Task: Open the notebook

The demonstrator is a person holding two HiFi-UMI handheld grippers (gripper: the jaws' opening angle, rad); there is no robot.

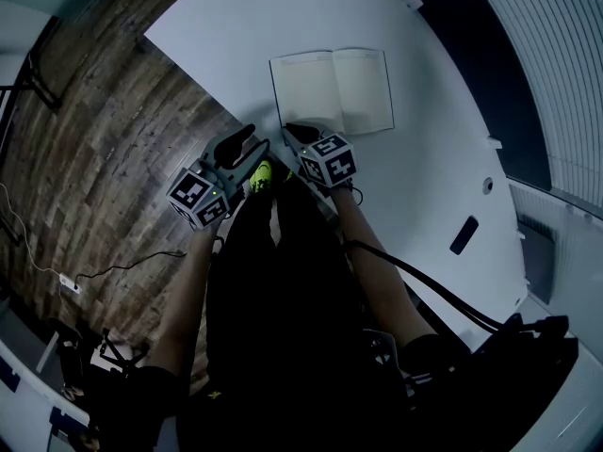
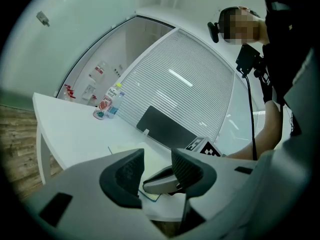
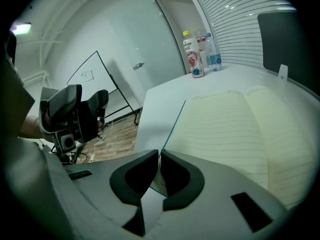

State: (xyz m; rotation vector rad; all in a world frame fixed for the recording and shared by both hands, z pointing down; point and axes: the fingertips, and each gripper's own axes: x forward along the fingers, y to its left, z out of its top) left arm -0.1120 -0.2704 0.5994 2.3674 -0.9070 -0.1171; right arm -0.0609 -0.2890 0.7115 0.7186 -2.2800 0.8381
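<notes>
Head view: notebook (image 1: 332,90) lay flat & already open on the white table (image 1: 433,158), both lined pages up, its near corner close to the table's near edge. Right gripper (image 1: 300,135) sat at that near left corner; left gripper (image 1: 243,149) hung just beside it, off the table edge over the person's lap. Far side & right of the table bare, w/ plenty of room.

Left gripper view: jaws apart, nothing held; only the right gripper's finger and a bit of page showed through the gap. Bottles (image 2: 107,104) stood far off at the table's back.

Right gripper view: jaws together, pinched on the thin teal-edged left cover where it ran between the pads, near the corner. Pages spread wide to the right.

Judgement: the opening step looked about done, w/ the cover laid over. Next move prob calls for letting go of the cover w/o dragging the book, since the corner sat near the drop-off; pull back toward the lap, where the left gripper crowded the way
</notes>
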